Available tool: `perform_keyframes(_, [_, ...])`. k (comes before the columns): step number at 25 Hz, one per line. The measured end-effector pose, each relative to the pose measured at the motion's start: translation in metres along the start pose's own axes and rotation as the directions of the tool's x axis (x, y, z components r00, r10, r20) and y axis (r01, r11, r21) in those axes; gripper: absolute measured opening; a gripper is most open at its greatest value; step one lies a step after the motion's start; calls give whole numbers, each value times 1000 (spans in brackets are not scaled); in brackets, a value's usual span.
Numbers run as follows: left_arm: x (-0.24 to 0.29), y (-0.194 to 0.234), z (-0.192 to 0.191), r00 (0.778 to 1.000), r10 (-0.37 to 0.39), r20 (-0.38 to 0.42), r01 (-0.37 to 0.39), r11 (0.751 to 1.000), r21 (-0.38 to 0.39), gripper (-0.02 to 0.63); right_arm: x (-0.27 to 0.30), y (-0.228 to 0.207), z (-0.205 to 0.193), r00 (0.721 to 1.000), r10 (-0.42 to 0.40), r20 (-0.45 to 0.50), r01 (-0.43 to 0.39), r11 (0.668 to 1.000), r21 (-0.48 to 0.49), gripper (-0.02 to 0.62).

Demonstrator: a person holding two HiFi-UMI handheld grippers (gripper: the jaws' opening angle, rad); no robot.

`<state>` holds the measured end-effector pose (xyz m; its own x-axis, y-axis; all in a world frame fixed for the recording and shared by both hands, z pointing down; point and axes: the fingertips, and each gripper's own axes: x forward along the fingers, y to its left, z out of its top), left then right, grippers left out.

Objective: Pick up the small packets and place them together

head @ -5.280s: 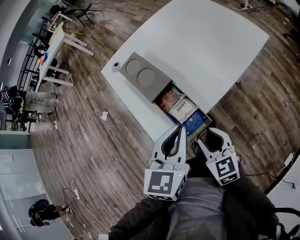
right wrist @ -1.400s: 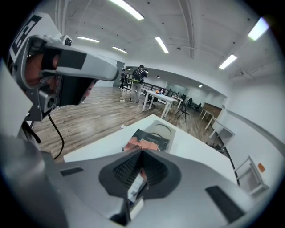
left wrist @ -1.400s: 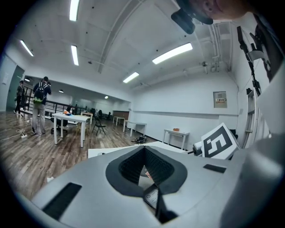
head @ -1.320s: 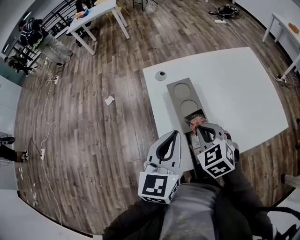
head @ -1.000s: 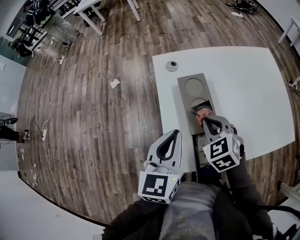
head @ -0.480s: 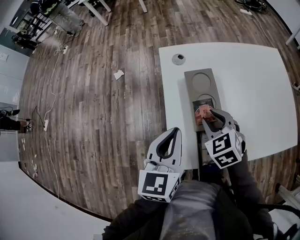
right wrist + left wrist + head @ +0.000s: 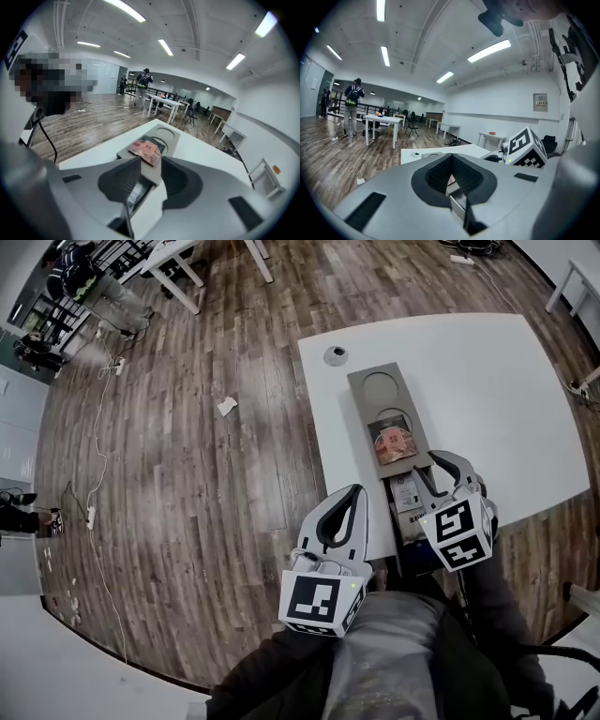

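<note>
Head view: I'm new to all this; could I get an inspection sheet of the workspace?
Surface: white table bearing grey tray with round recesses.
Job's things: red-pink small packet lying on tray; white packet in open compartment.
Clutter: round grey disc on table; crumpled white paper on floor.
Grippers: left hand-held gripper shut, empty; right hand-held gripper jaws apart, just been opening, nothing held.
Cables: white cable across wooden floor.
Surroundings: far tables, standing person.

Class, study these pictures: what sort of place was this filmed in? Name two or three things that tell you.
Probably a large open-plan office or lab hall. It has a wide wood-plank floor, several plain white tables like the far table where a person stands, and long ceiling strip lights.
</note>
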<state>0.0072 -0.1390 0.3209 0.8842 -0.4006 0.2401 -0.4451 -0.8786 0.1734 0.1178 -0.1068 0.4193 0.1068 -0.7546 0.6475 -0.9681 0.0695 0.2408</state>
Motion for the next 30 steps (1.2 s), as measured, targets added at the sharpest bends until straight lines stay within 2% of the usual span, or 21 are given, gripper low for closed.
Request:
perform_keyframes(5, [-10,-24,-8,997,-73,-11,73,997,18,3,-24,14,-33,999,-29,-40,31,998,51,121])
perform_keyframes(11, [-20,-38,-20,993,-106,-49,108,994,26,3,-29,46,-60,997,11,-79,-4,997,82,121])
perform_keyframes(15, [-24,-36,-22,993,-96,-64,98,995,31,3,-24,59,-64,995,46,-94,-39,996,80,128])
perform_keyframes(21, [-21,-22,-23,996,-51,-76,53,998,23,3,-5,67,-64,986,110,-127,-104,993,51,195])
perform_keyframes(26, [-8,-9,-25,996,-20,-85,21,1000,0,3,15,71,-67,964,189,-185,-187,982,29,243])
perform_keyframes(30, [4,0,-30,995,-4,-100,2,1000,-22,3,24,68,-72,943,189,-273,-210,976,-50,250])
